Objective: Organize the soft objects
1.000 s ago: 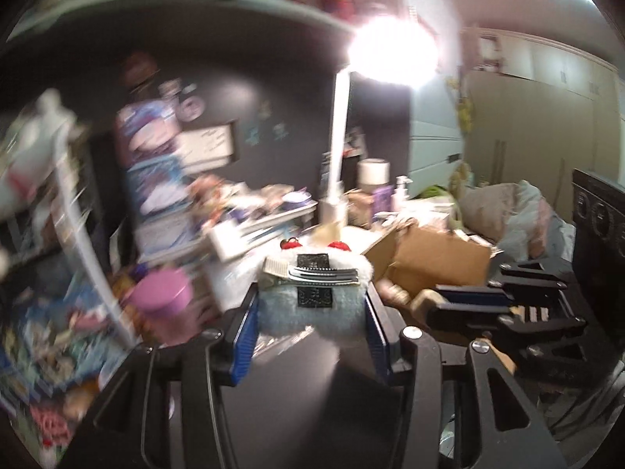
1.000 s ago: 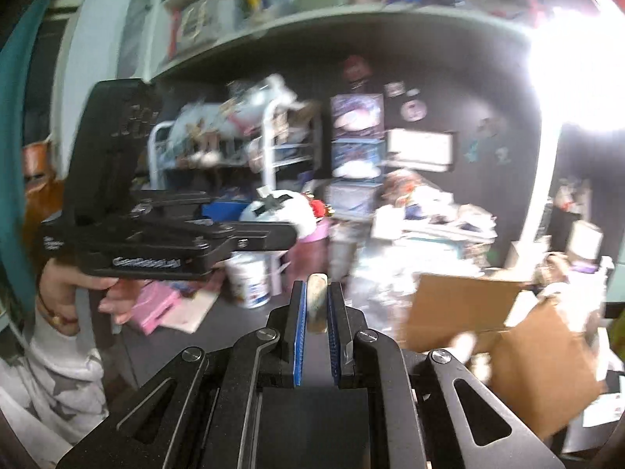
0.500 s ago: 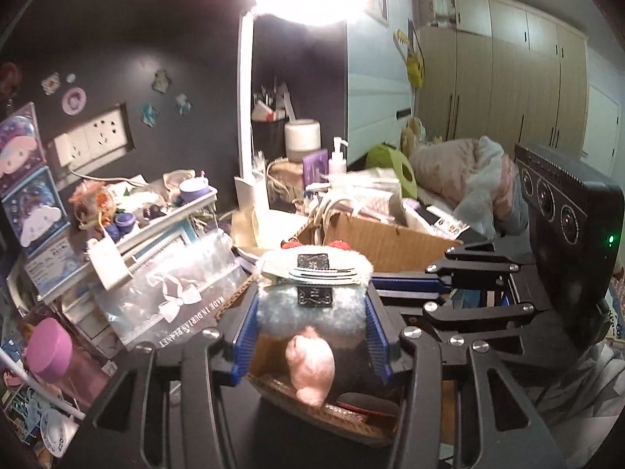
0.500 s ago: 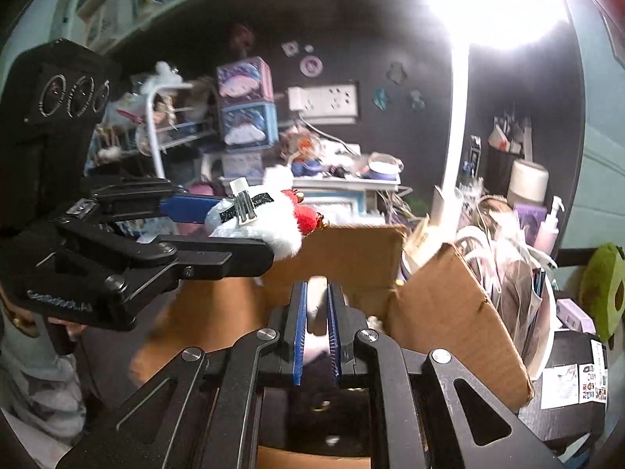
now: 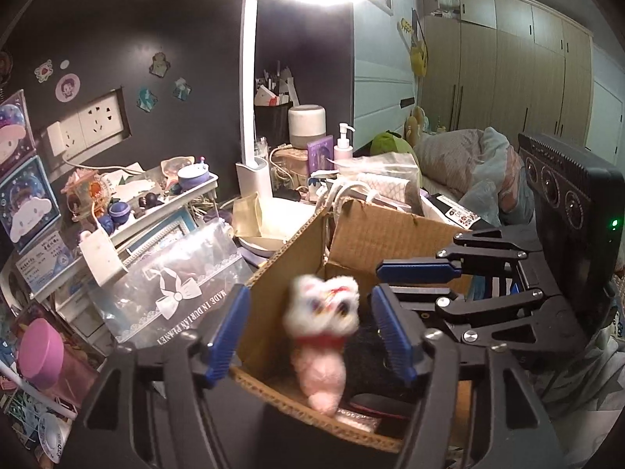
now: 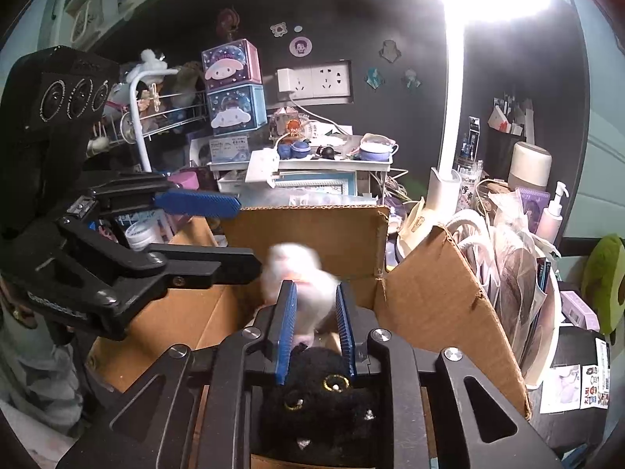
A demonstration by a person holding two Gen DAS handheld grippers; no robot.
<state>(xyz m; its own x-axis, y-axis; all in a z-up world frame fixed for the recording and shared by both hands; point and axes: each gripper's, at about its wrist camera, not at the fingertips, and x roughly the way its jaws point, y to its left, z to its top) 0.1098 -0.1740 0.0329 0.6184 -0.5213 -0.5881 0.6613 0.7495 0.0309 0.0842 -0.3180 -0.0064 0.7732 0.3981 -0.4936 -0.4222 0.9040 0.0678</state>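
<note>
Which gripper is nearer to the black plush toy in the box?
Right. The right gripper hangs just above the black plush toy; the left gripper is farther off, to the side. Both pairs of jaws have just been opening, the white plush toy loose between them.

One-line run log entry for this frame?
left tongs: just opened | right tongs: just opened | white plush toy: blurred, between pads, over cardboard box | black plush: in box

We see our left gripper (image 5: 308,332) and right gripper (image 6: 314,326) as matte black linkages with silver screws and ribbed blue pads (image 5: 228,332); white lettering marks the left one.
</note>
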